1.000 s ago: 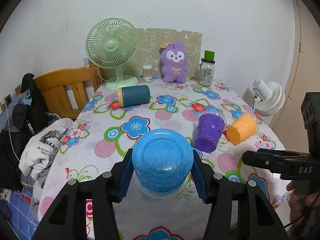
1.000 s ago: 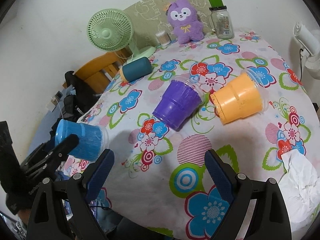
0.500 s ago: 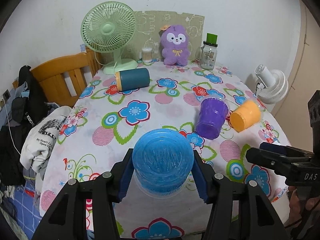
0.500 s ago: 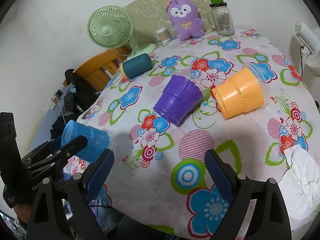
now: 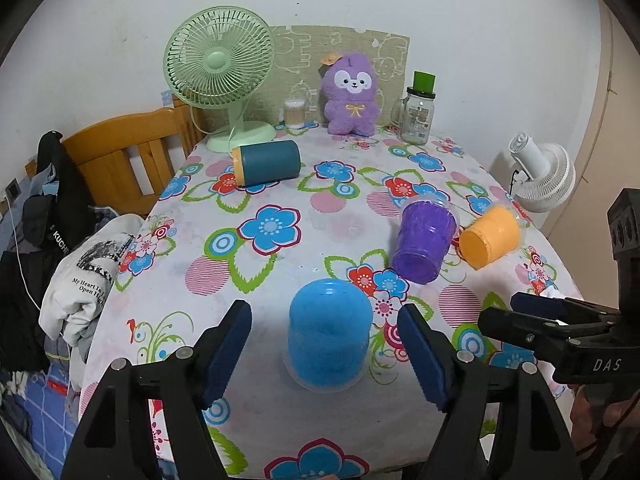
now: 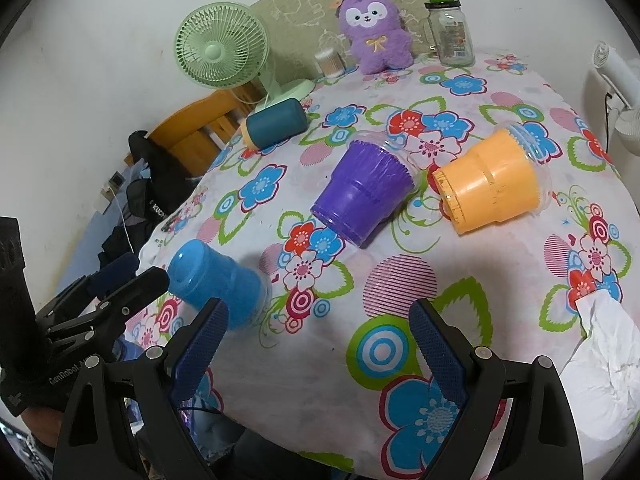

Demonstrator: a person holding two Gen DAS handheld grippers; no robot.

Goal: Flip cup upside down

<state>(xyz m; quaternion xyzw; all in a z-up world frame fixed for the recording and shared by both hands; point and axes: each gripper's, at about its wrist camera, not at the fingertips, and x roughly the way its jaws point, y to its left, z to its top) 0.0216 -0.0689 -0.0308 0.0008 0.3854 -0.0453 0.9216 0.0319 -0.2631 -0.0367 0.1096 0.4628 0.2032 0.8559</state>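
A blue cup (image 5: 328, 332) stands upside down on the flowered tablecloth (image 5: 280, 248), rim on the cloth, near the table's front edge. My left gripper (image 5: 326, 354) is open, its pads apart on either side of the cup and not touching it. The cup also shows in the right wrist view (image 6: 216, 284), with the left gripper's fingers (image 6: 132, 280) just left of it. My right gripper (image 6: 320, 344) is open and empty over the front of the table. A purple cup (image 6: 364, 200) and an orange cup (image 6: 492, 188) lie on their sides.
A teal cup (image 5: 266, 163) lies on its side at the back left. A green fan (image 5: 222, 68), purple plush toy (image 5: 352, 100) and glass jar (image 5: 418, 116) stand along the wall. A crumpled tissue (image 6: 604, 356) lies at right. A wooden chair (image 5: 124, 156) stands left.
The left gripper set the blue cup down upside down on the table and opened; its pads now stand clear of the cup. The right gripper barely moved.
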